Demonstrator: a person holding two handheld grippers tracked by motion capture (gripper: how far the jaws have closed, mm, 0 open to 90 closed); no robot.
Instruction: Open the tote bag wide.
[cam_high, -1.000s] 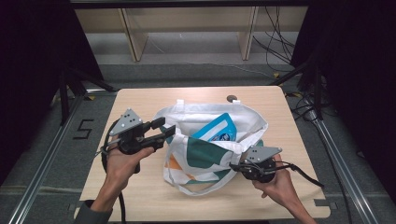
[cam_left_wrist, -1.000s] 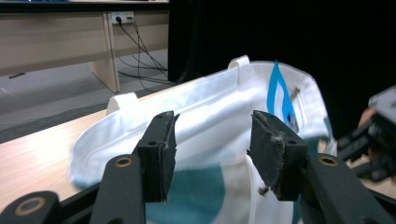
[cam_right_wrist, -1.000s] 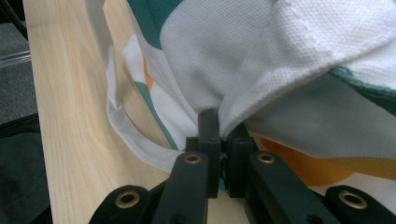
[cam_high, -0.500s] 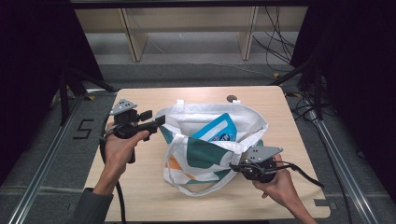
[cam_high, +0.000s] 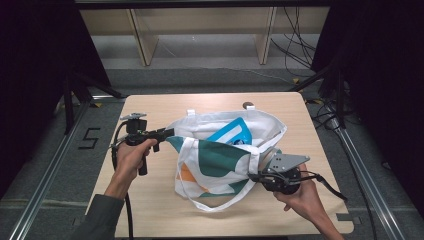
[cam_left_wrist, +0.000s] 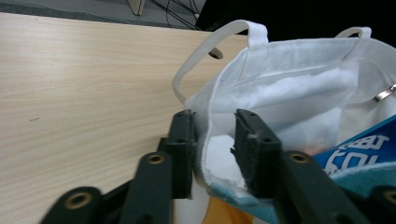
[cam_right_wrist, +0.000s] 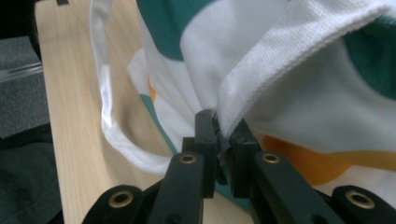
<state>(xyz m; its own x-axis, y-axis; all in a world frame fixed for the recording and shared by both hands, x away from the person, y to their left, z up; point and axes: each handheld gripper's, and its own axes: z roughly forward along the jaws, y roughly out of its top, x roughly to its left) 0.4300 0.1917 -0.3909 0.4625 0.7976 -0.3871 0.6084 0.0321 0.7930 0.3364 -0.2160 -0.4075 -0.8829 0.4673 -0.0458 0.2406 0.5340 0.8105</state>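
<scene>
The tote bag (cam_high: 220, 160) is white with teal and orange patches, on a pale wood-grain table (cam_high: 165, 215).

Tote bag (cam_high: 220, 160): white non-woven cloth, matt, with a fuzzy inner face; green and orange print. Strap (cam_right_wrist: 289, 60): coarser woven weave. Table (cam_high: 165, 215): pale wood-grain top, smooth, low sheen. Packet (cam_high: 231, 135) inside: glossy blue.

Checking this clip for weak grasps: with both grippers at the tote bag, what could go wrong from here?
The left gripper has just been closing, but its jaws only straddle the tote bag rim, so the fabric may slip out. The right gripper pinches a thin fold, which could pull free. The blue packet might slide out if the bag tips.
</scene>
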